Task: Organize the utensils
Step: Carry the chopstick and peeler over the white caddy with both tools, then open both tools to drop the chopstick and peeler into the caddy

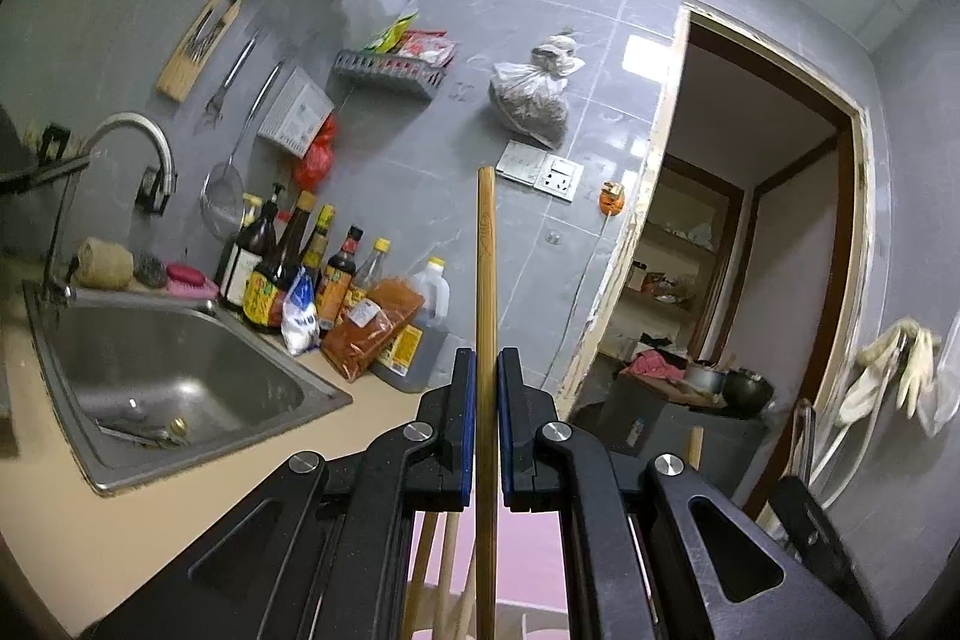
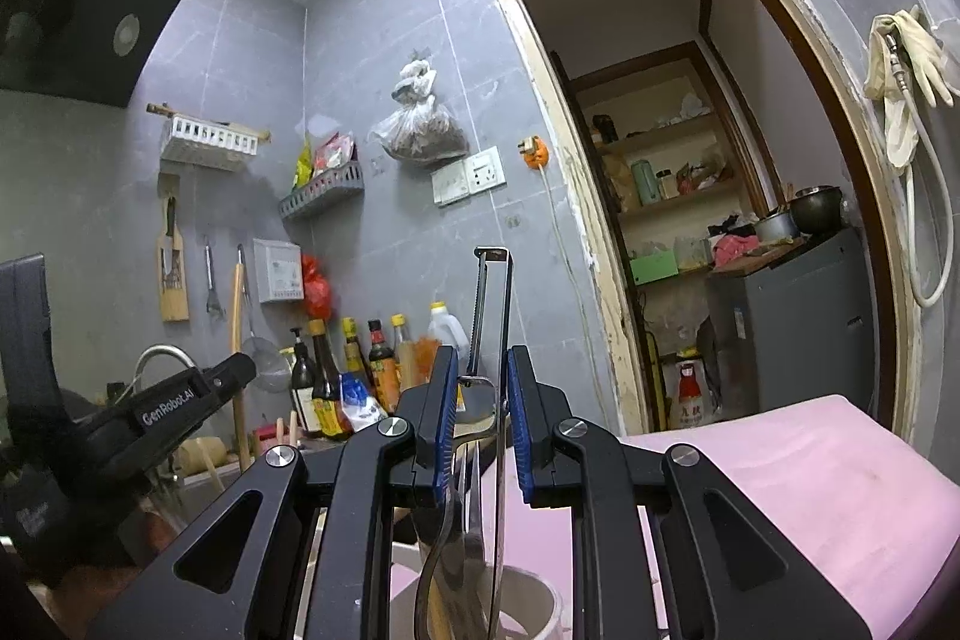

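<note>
In the left wrist view my left gripper (image 1: 486, 358) is shut on a wooden chopstick (image 1: 485, 268) that stands upright between the blue pads. More wooden sticks (image 1: 447, 568) show below it over a pink surface (image 1: 528, 550). In the right wrist view my right gripper (image 2: 478, 358) is shut on a metal utensil (image 2: 493, 316) with a serrated edge, held upright above a white holder cup (image 2: 534, 598) with other metal utensils (image 2: 450, 550) in it. The left gripper's body (image 2: 168, 406) shows at left in the right wrist view.
A steel sink (image 1: 168, 376) with a tap (image 1: 138, 142) is at left. Sauce bottles (image 1: 300, 268) and packets line the wall. Racks and hanging tools are on the tiled wall. A doorway (image 1: 750, 250) opens at right. A pink mat (image 2: 780, 490) covers the counter.
</note>
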